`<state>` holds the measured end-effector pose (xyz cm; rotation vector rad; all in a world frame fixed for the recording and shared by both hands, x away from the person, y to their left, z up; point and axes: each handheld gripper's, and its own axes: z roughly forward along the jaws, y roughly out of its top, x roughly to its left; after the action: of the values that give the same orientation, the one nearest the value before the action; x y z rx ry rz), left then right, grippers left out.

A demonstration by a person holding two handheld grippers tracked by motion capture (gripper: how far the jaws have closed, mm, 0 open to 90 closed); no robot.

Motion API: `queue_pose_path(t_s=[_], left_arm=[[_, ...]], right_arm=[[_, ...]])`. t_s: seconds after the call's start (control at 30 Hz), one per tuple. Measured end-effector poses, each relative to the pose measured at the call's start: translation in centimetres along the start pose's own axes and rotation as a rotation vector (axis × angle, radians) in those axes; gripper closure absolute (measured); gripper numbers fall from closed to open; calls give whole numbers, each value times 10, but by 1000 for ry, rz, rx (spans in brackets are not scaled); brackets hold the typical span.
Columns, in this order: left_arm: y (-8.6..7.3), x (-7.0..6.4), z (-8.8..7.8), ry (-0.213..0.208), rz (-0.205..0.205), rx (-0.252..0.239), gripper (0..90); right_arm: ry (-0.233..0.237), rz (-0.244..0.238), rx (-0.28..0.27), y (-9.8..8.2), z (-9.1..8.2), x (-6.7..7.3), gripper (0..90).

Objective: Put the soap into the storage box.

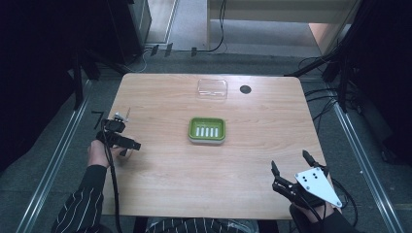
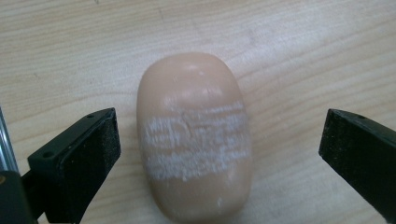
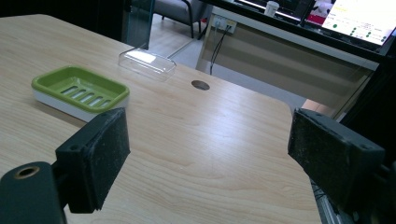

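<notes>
Two grippers here, both gaping. Over at the table's (image 1: pixel 160 184) left edge, the left gripper (image 2: pixel 219 154) points down at a beige soap bar (image 2: pixel 195 140) lying flat on the wood — jaws wide apart either side, not touching it. Mid-table sits a green soap dish (image 1: pixel 207 130), with a clear lid (image 1: pixel 212 89) behind it. Right gripper (image 1: pixel 290 162) hovers at the near right corner — holding nothing.

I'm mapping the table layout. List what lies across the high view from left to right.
left gripper → green soap dish → clear plastic lid → round dark hole in the tabletop → right gripper
</notes>
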<state>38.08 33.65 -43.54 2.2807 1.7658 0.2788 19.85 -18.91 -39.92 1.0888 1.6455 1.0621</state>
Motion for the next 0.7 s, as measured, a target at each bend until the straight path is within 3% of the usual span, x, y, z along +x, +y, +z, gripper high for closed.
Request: queue_pose_path(t_s=[0.2,0.57,0.7], left_arm=[[5,3,10,24,-4,26,0],[5,8,14,23,-22,53,0],[6,8,16,34,-16,62,78]], right_arm=[[1,-2,-2,0,0,0,135],[0,1,-1,0,0,0,134],[1,-3,-2,0,0,0,134]])
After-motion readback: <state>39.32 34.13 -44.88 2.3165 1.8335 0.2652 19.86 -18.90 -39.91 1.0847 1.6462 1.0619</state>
